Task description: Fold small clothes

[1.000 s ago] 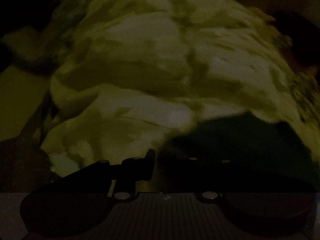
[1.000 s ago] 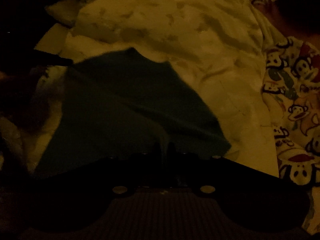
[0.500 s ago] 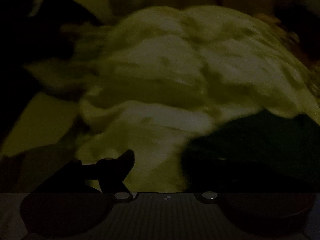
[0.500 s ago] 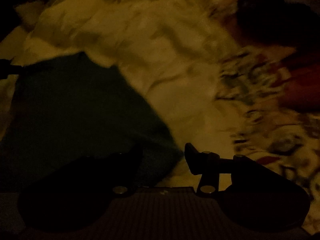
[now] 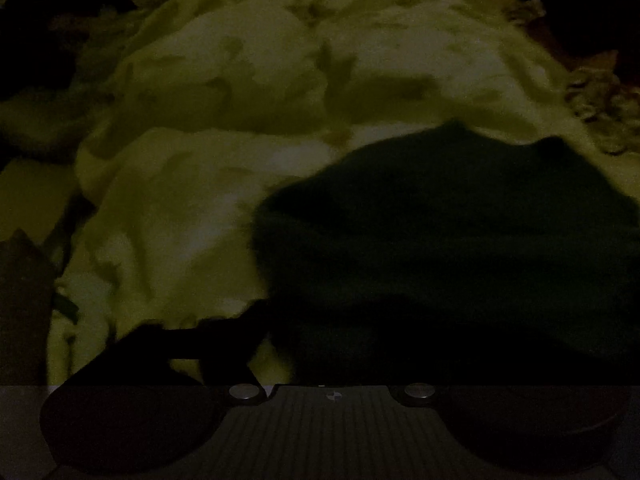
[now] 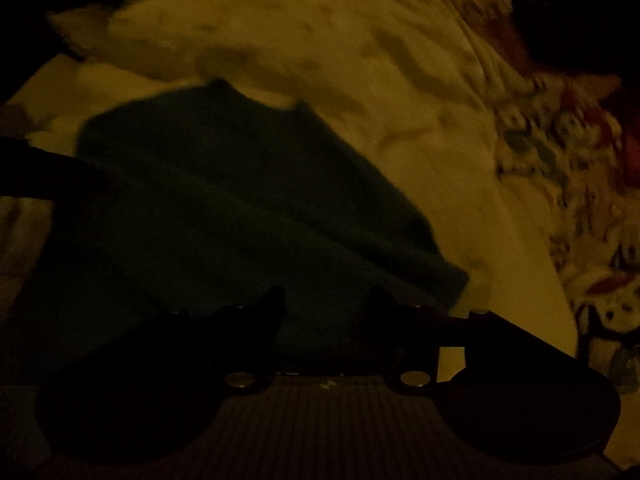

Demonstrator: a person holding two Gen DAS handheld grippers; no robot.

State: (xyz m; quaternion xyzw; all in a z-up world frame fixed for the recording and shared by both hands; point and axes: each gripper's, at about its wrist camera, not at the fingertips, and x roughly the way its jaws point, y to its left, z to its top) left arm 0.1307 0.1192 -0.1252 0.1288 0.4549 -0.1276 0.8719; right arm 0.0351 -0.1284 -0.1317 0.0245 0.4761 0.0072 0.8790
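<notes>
Dimly, through the left wrist view, I made out the dark cloth [image 5: 460, 232] lying on the pale, rumpled bedding [image 5: 224, 80], filling the lower right of the view. My left gripper [image 5: 360, 340] had its jaws spread wide, having just been opening; only its left finger [image 5: 224, 332] showed against the bedding, the other was lost in the dark over the cloth, and nothing was clamped. Through the right wrist view, the cloth [image 6: 224, 200] lay slantwise on the bedding [image 6: 360, 60], with a cartoon-print fabric [image 6: 580, 200] off to the right. My right gripper [image 6: 326, 300] had just been opening too, its jaws partly apart over the cloth's near edge, holding nothing. I judged the cloth light, soft and limp, so it would sag; I'd pinch it at the near corners.
</notes>
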